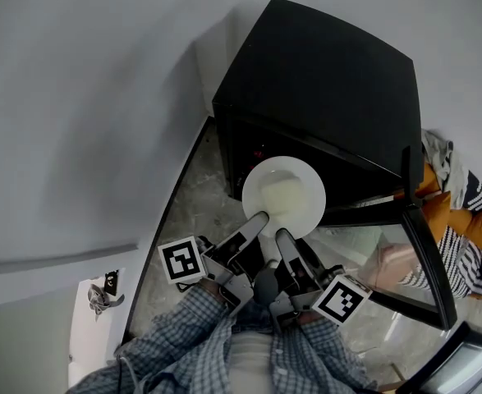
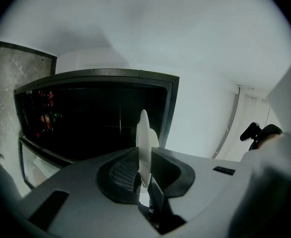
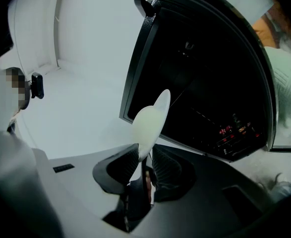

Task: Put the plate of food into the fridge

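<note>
Both claws grip one white plate (image 1: 283, 194) by its near rim. The left claw (image 1: 259, 220) pinches it from the lower left, and the right claw (image 1: 282, 236), just beside it, pinches it from the lower right. Each pair of jaws is closed narrow on the thin edge. In the left gripper view the left claw (image 2: 144, 155) has the plate (image 2: 144, 130) edge-on and upright between its ribbed pads. In the right gripper view the right claw (image 3: 144, 155) holds the plate (image 3: 150, 119) leaning toward the upper right.

A pale wall (image 1: 76, 97) fills the left and top of the head view. The black fridge (image 1: 323, 64) stands against it at upper centre and right, its dark inside facing the plate. Grey speckled floor (image 1: 191, 195) runs down the centre left. The fridge's glass door (image 1: 425, 261) hangs open at the lower right. A checked shirt (image 1: 208, 343) crosses the bottom edge, and orange and striped cloth (image 1: 458, 212) lies at the far right.

The plate is held in the air at the centre of the frame, right at the fridge's open front. Its middle is pale cream, and what lies on it cannot be made out. Below it sit the marker cube (image 1: 181, 261) of the left claw and the marker cube (image 1: 341, 300) of the right claw. Small red lights (image 2: 48, 100) glow inside the fridge (image 2: 90, 113), and they show again at the lower right of the right gripper view (image 3: 229, 130).
</note>
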